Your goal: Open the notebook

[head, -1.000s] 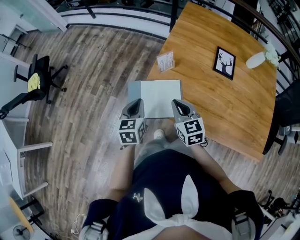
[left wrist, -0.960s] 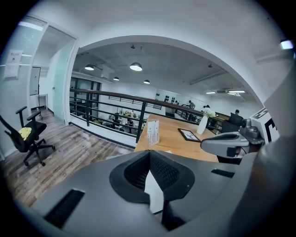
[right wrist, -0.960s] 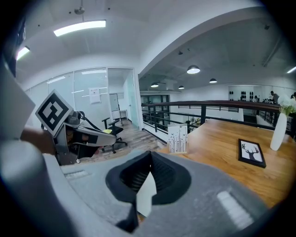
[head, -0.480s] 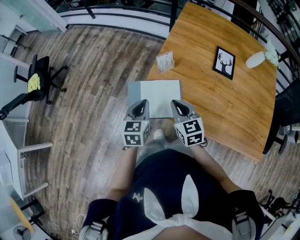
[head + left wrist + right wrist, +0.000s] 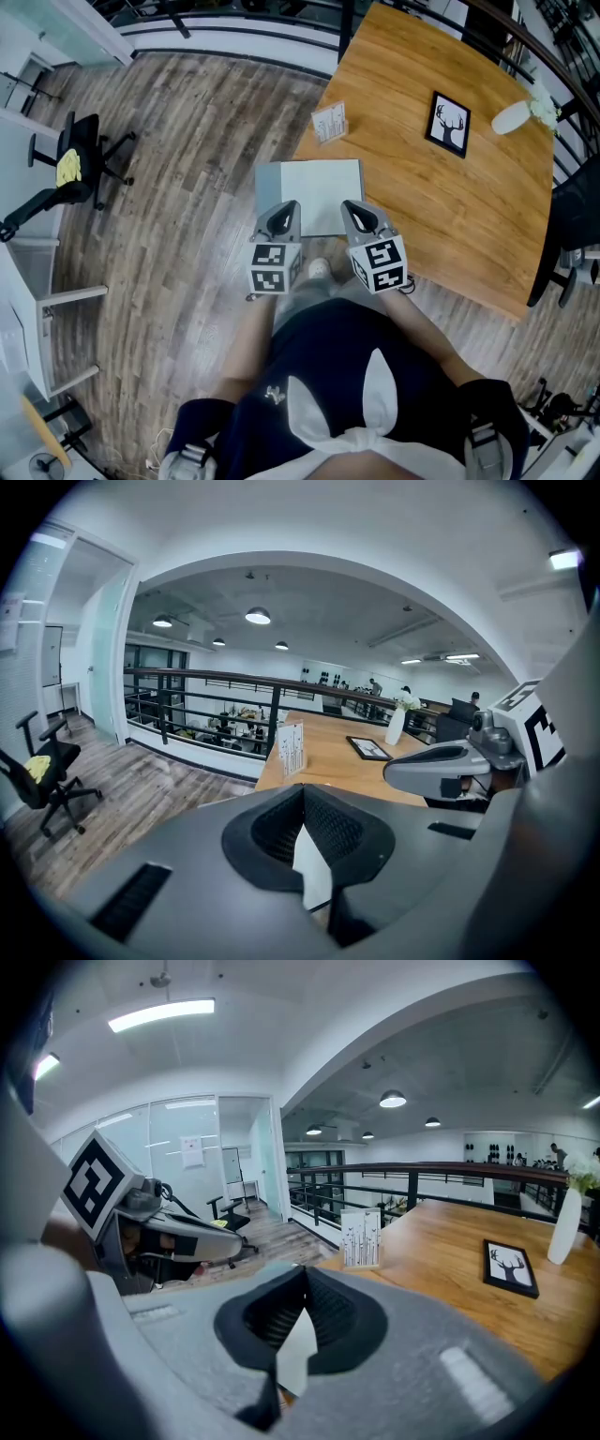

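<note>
Wooden table (image 5: 469, 216): carries all below.
Notebook (image 5: 314, 187): pale, lying flat on the table's near left corner.
Left gripper (image 5: 279, 217): jaws together, seemingly on nothing, tip over the notebook's near edge.
Right gripper (image 5: 359, 214): jaws together too, just beside it.
White vase (image 5: 512, 120): far right, holding flowers (image 5: 542, 111).
Black frame (image 5: 449, 125): holds a deer picture.

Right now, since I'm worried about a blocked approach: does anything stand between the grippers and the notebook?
Nothing visible does. The left gripper and right gripper, jaws together, are at the near edge of the notebook. The card stand and framed picture stand farther back on the table, apart from it.
</note>
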`<state>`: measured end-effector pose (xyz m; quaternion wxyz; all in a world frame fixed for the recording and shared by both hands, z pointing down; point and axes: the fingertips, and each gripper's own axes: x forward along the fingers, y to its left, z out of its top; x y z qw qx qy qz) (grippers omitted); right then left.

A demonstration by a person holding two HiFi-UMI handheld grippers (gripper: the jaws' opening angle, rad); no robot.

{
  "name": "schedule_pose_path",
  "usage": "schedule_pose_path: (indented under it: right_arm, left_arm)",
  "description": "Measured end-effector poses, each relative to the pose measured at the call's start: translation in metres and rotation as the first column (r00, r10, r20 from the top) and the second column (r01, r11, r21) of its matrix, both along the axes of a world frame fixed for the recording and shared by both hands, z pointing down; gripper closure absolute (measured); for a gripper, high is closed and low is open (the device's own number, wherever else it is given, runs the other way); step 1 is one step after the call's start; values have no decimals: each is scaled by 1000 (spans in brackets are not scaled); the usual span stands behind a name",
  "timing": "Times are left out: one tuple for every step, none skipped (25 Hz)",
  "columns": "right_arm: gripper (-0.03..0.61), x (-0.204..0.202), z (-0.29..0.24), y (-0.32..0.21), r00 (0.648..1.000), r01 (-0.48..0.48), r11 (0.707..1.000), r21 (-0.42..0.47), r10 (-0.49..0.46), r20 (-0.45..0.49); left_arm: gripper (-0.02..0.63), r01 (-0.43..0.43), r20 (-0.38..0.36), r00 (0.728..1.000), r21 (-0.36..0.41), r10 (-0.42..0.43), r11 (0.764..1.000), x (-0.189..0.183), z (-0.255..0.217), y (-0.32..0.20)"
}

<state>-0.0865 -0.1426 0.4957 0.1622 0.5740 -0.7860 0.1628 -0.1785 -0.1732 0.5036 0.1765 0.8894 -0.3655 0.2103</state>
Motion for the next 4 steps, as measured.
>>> schedule_pose_path:
  right_arm:
    - [581,0,0,0,1000,0,1000,-2,0,-1]
    - [581,0,1,1,1000,1,1000,-4,-1,-1]
    - [581,1,1,1,1000,1,1000,-5,-1,-2]
    - [581,1,1,2,1000,0,1000,-7,0,-2]
  left_arm:
    - [597,0,1,1000,0,0,1000,0,0,0]
    - [597,1,1,1000,-2,-1,1000,1,-1,0]
    - [597,1,2,1000,-3,-1,1000,1,-1,1]
    - [597,2,3,1000,-5,-2,1000,1,-1,1]
